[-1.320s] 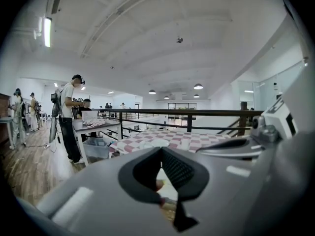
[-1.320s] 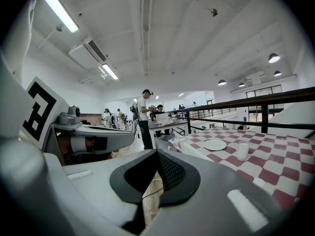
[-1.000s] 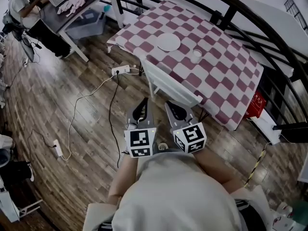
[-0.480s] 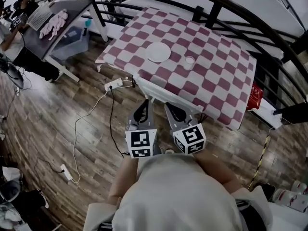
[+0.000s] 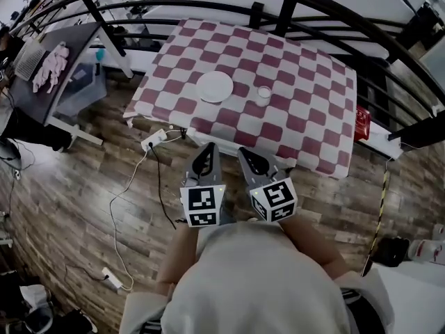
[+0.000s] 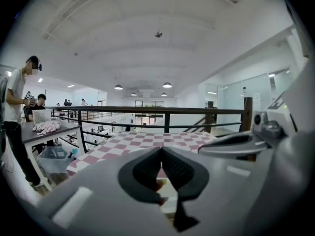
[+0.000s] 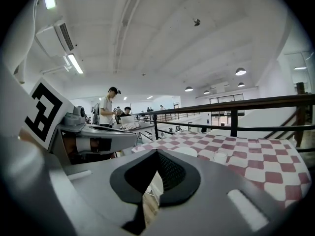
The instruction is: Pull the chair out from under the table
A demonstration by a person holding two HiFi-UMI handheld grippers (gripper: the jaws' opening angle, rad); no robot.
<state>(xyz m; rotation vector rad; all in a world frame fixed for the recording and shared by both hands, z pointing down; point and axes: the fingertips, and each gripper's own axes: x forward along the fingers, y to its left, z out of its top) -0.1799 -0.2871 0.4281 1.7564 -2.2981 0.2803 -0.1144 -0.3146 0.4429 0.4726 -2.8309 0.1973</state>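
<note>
**Left gripper (image 5: 207, 148) and right gripper (image 5: 243, 152) shut and empty, facing the table (image 5: 292, 117) with the chair (image 6: 166, 195) tucked under it**

Compared with a second ago, the head view has swung. The table with the red and white checked cloth then sat skewed toward the upper right. Now it lies nearly square in front of you, in the middle of the picture. The white plate (image 5: 214, 87) and the small cup (image 5: 263, 92) have shifted with it toward the centre. The power strip (image 5: 154, 140) on the wooden floor (image 5: 83, 186) now lies left of your left gripper. Your two grippers sit side by side low in the view, as before, marker cubes toward you. Their tips now overlap the near edge of the cloth.

Earlier the chair's white back showed plainly along the near edge of the table. Now the grippers cover most of it in the head view. Each gripper view shows only a pale sliver of it through the gap under the pads, below the cloth edge. The chair sits pushed in under the near side of the table, directly ahead of both grippers.

On each gripper the fingers are together, pads meeting at the tips, with nothing between them. Whether either gripper touches the chair cannot be told.
</note>
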